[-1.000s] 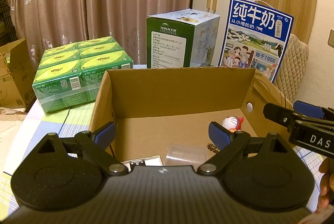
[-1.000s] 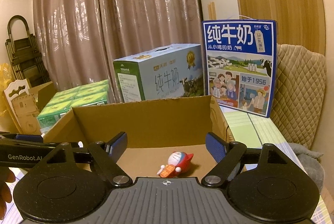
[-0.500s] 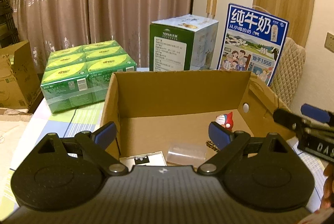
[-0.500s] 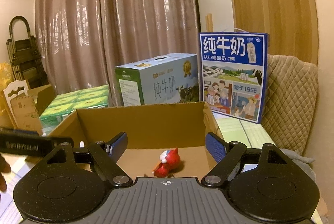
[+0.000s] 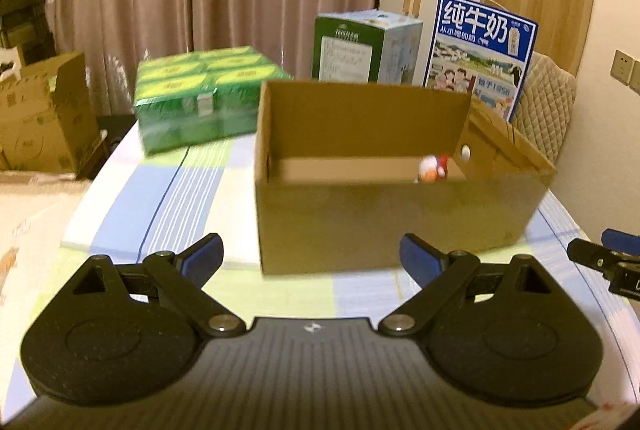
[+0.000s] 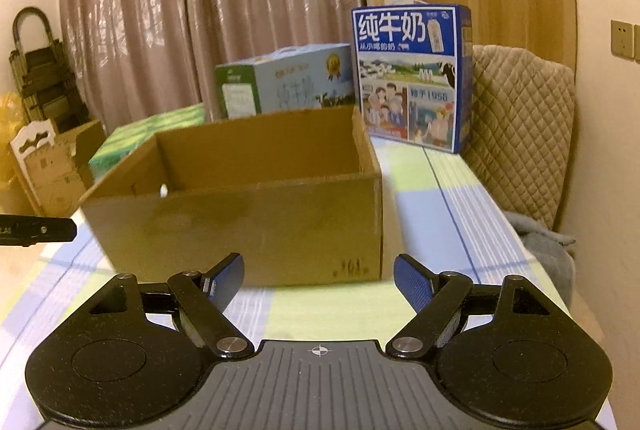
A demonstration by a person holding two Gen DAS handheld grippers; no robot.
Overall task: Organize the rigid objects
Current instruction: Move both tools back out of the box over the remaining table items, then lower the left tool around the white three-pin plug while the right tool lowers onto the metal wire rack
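Sitting on the striped bench (image 5: 168,189): an open cardboard box (image 5: 372,226), both tools hanging short of its near wall.

Standing behind the box: blue milk carton (image 6: 412,77), green-and-white carton (image 5: 360,49), green packs (image 5: 200,89). Lying in the box's far right corner: small red-and-white toy (image 5: 434,167). Gaping released, gripping nothing: left tool (image 5: 312,262), right tool (image 6: 319,280).

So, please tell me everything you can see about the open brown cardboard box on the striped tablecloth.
The open brown cardboard box is plain corrugated card with no lid flaps over the top. It stands upright on the striped tablecloth, in front of the milk cartons. One side wall has a small round hole, and faint dark print marks a lower front corner. A small red and white toy lies inside near that wall. Neither gripper touches the box.
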